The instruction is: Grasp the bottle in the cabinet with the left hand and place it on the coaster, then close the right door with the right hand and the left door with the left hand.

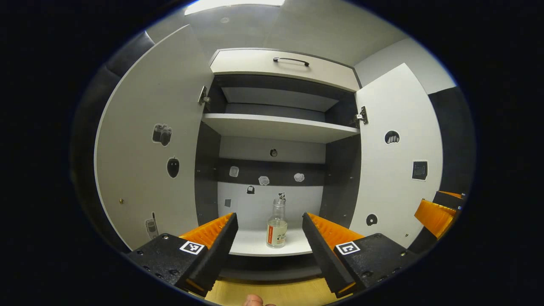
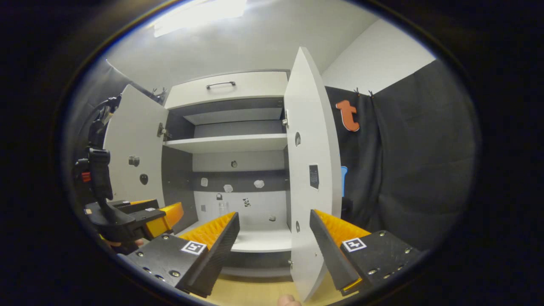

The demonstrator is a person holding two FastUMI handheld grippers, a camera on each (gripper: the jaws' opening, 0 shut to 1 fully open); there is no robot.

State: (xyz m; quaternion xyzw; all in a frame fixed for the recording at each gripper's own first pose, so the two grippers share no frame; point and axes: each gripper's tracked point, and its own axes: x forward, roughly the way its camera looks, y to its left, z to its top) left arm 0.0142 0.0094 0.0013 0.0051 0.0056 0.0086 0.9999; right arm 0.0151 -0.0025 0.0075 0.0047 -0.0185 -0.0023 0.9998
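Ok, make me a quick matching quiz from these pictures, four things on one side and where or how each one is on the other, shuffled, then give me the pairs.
Things:
1. bottle
2. upper shelf
3. right door
4. left gripper

States:
A. swung open, stickers on its inner face
B. upright on the bottom shelf
C. bare
D. open, in front of the cabinet, lined up with the bottle

Pairs: 1-B, 2-C, 3-A, 4-D

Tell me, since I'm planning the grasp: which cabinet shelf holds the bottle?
The bottom shelf: the bottle stands upright there, ahead of the open left gripper. The upper shelf is bare.
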